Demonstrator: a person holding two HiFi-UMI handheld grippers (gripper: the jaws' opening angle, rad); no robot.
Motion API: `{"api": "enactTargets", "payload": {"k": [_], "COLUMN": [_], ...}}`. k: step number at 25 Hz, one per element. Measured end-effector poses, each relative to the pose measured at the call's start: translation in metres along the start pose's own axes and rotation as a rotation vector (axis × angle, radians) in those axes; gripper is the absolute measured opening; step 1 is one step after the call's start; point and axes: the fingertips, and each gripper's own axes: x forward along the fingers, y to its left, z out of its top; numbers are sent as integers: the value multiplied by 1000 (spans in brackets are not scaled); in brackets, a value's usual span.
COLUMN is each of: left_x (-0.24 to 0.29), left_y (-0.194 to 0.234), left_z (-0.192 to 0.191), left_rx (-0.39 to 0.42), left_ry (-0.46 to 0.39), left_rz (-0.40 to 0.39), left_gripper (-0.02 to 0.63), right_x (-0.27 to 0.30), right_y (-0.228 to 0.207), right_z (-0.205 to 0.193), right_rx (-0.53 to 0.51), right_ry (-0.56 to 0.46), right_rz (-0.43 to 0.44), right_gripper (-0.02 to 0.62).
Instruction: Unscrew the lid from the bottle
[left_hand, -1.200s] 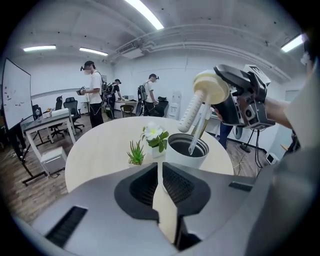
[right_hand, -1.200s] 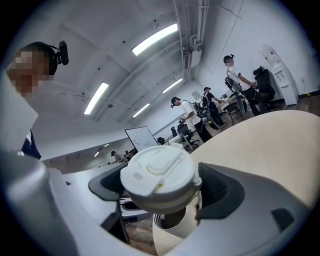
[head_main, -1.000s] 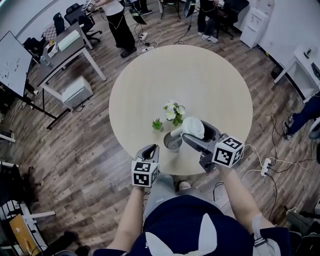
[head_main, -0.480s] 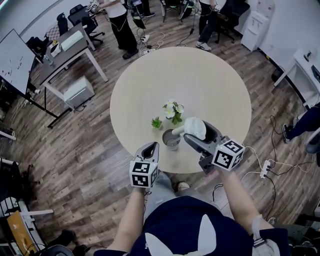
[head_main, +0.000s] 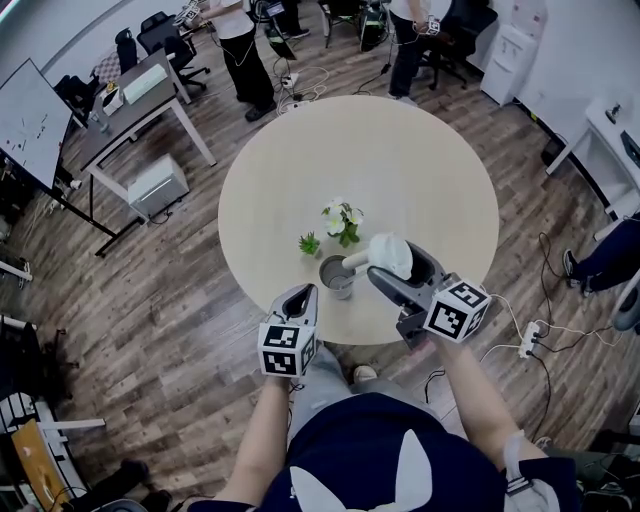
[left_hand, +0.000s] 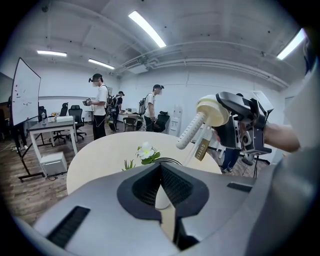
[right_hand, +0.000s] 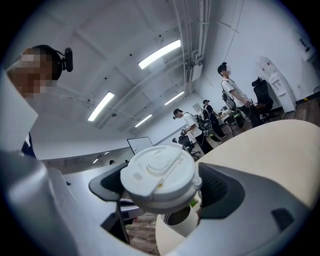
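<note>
Both forearms reach forward; the left claw (head_main: 303, 293) is closed empty, the right claw (head_main: 396, 264) clamps the lid (head_main: 387, 252).

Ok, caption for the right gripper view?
Right hand-held gripper holding the lid clear of the open bottle.

We see bright, even light from ceiling strips (left_hand: 146, 28) — only soft shadows on the desk (head_main: 400, 170); strong fisheye bending, dark rounded corners in gripper views.

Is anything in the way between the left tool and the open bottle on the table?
Nothing visible does. The bottle stands just ahead of the shut, empty left tool. The flowers are beyond the bottle, and the lid is held up off to the side in the right tool.
</note>
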Motion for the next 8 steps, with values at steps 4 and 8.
{"api": "enactTargets", "payload": {"k": [4,8], "left_x": [-4,-8], "left_y": [-5,-7], "left_z": [2,-3], "left_rx": [4,4], "left_ry": [-4,4], "left_rz": [-1,-2], "left_gripper": [21,21], "right_x": [-3,-5], "right_y": [2,5], "right_z": [3,4], "right_rx": [-8,-15], "right_ry": [-1,-5], "right_rz": [1,6], "right_gripper": [442,442]}}
